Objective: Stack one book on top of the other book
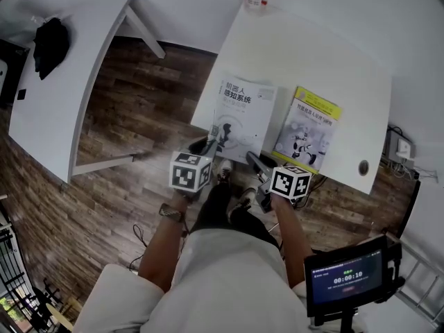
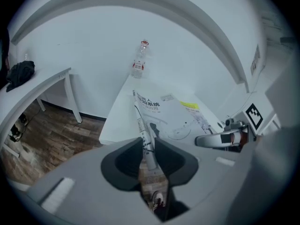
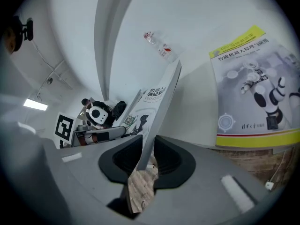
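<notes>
The left gripper (image 1: 210,146) and right gripper (image 1: 254,161) are both clamped on the near short edge of the white book (image 1: 243,113). The book is on the table (image 1: 298,54), just left of the yellow book (image 1: 309,127). Its long axis runs away from the jaws, title end farthest; the cover reads "机器人感知系统".

The person wears a white, short-sleeved shirt (image 1: 229,283). Just beyond the shirt are dark trousers (image 1: 218,210). Past the shirt's left sleeve, a dark wristband (image 1: 171,213) circles the wrist. Farther out from the shirt, each gripper carries a white cube printed with black square markers: the left cube (image 1: 191,172) and the right cube (image 1: 291,182). The left gripper (image 2: 149,150) and right gripper (image 3: 146,154) have smooth grey shells with pale oblong marks, and black, rounded pads (image 2: 125,161).
</notes>
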`<state>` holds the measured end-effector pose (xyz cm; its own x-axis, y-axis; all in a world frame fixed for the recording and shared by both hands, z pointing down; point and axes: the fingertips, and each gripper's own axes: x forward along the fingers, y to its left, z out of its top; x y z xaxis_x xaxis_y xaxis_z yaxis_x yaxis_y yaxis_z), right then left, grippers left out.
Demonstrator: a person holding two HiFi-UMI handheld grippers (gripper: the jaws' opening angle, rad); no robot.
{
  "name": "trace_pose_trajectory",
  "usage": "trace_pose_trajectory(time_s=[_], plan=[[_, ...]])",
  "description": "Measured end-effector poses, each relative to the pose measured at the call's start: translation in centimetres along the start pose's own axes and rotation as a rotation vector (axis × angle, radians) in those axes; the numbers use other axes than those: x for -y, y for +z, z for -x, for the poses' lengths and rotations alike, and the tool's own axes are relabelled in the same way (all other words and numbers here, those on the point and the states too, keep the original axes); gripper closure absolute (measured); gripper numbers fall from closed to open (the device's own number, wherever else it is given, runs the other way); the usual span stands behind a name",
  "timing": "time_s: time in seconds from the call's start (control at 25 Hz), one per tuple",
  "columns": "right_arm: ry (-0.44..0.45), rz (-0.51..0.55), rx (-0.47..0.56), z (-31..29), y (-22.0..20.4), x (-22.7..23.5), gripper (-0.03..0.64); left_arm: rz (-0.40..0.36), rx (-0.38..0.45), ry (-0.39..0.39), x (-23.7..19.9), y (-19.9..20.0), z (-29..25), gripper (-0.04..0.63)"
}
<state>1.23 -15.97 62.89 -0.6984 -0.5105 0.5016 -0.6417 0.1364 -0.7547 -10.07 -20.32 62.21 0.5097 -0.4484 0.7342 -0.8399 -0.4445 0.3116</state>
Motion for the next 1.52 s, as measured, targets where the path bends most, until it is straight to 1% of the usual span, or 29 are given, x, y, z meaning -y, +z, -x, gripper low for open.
trace_pose_trajectory(time_s=[0.28, 0.48, 0.72, 1.08, 1.32, 1.52], plan=[[-0.02, 0.017, 0.061, 1.5, 1.6, -0.2, 0.535, -0.036, 0.031, -0.03, 1.5, 1.7, -0.3, 0.518], [-0.029, 0.028, 0.109, 5.5, 2.2, 0.2, 0.534, -0.091, 0.053, -0.046, 5.9, 2.8, -0.1, 0.52], [-0.054, 0.0, 0.171, 7.7, 3.0, 1.4, 0.532, -0.135, 0.061, -0.095, 8.6, 4.4, -1.3, 0.525], [-0.093, -0.002, 0.26, 12.6, 5.1, 3.2, 0.532, -0.185, 0.09, -0.155, 13.9, 6.7, -2.6, 0.525], [-0.135, -0.008, 0.288, 15.1, 5.5, 5.2, 0.529, -0.207, 0.082, -0.196, 17.0, 6.9, -4.3, 0.525], [-0.169, -0.018, 0.285, 16.3, 5.3, 7.1, 0.526, -0.219, 0.057, -0.224, 18.8, 6.5, -6.0, 0.523]])
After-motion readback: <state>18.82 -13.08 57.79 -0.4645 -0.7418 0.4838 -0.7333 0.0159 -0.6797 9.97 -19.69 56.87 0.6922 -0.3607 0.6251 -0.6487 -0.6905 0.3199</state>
